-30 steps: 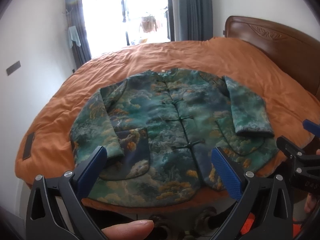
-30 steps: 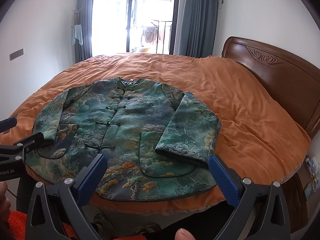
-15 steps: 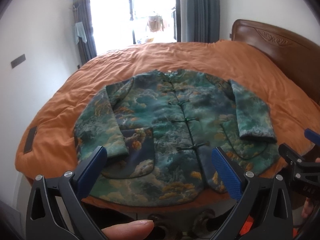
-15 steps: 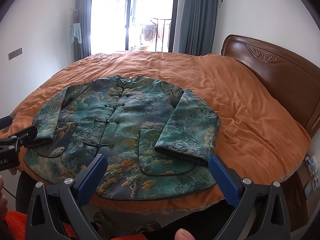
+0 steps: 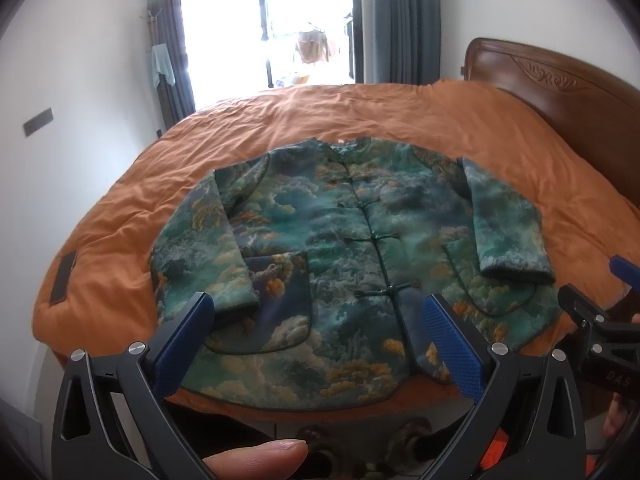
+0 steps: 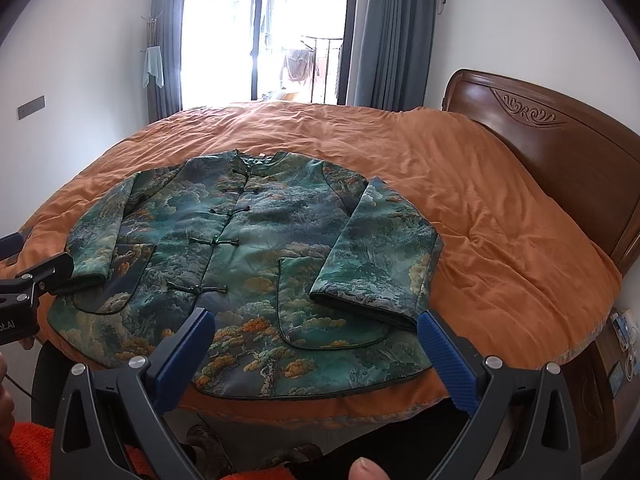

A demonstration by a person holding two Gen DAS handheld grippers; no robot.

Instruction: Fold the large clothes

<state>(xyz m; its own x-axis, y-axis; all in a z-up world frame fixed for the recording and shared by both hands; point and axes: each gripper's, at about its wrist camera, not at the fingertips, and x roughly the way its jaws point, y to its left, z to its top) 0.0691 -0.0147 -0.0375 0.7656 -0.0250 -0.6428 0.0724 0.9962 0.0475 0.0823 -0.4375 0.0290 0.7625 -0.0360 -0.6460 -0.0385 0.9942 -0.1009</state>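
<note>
1. Your left gripper [image 5: 320, 344] and right gripper [image 6: 316, 354] both hover with fingers spread wide, holding nothing.
2. Over the last second both have edged closer to the near hem; the jacket fills more of each view.
3. The jacket [image 6: 248, 264] lies flat, buttoned, on the bed [image 6: 500, 248], sleeves folded inward.
4. No fold has begun; this is likely the approach.

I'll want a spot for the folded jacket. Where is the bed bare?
The orange quilt is bare between the jacket and the headboard, and beyond the collar toward the window. The near edge is crowded: the jacket's hem reaches it, with both open grippers hovering there.
</note>
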